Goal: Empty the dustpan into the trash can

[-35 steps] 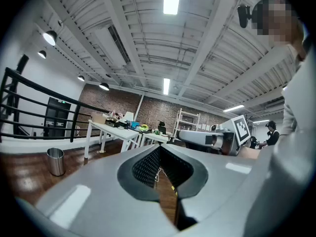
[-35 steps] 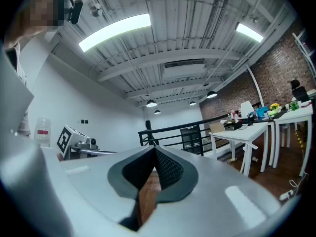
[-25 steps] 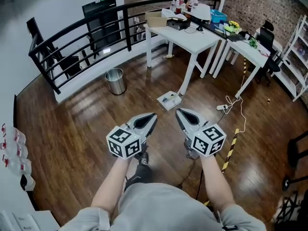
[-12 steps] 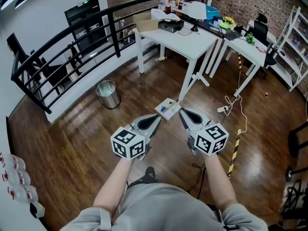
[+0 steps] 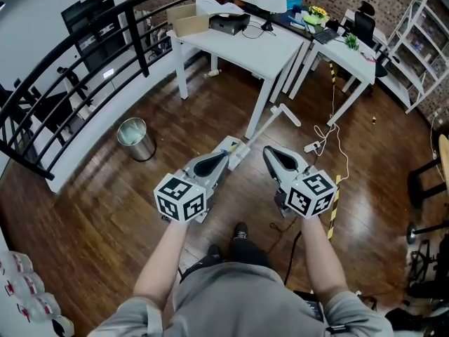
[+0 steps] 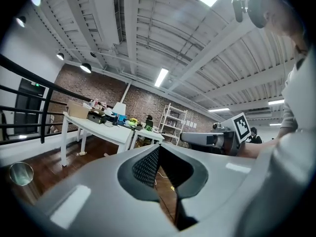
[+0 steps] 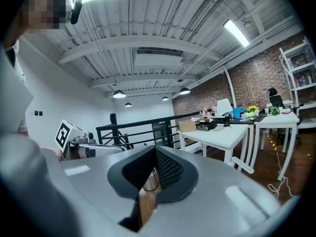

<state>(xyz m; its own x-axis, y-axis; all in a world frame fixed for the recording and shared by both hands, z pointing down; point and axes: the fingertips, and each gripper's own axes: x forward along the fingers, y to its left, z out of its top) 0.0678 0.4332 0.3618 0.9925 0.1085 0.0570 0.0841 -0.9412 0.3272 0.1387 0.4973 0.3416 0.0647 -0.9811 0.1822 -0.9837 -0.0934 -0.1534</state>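
Note:
A white dustpan (image 5: 233,148) lies on the wooden floor, its long handle (image 5: 275,118) leaning up toward a desk leg. My left gripper (image 5: 224,157) overlaps the pan's near edge in the head view, and its jaws are shut with nothing in them. My right gripper (image 5: 269,152) hangs just right of the pan, also shut and empty. The silver trash can (image 5: 133,138) stands to the left near the railing. It also shows low on the left as the trash can (image 6: 20,173) and behind the shut jaws as the trash can (image 7: 151,180). The handle's grip (image 7: 242,164) shows at right.
White desks (image 5: 238,44) loaded with boxes and gear stand beyond the dustpan. A black railing (image 5: 70,69) curves along the left. A power strip with a cable (image 5: 313,146) and a yellow-black striped strip (image 5: 335,201) lie on the floor at right. Shelving (image 5: 414,41) stands far right.
The person has walked forward, so the dustpan now lies right at the gripper tips. The trash can has slid left and nearer. Both grippers stay shut, side by side.

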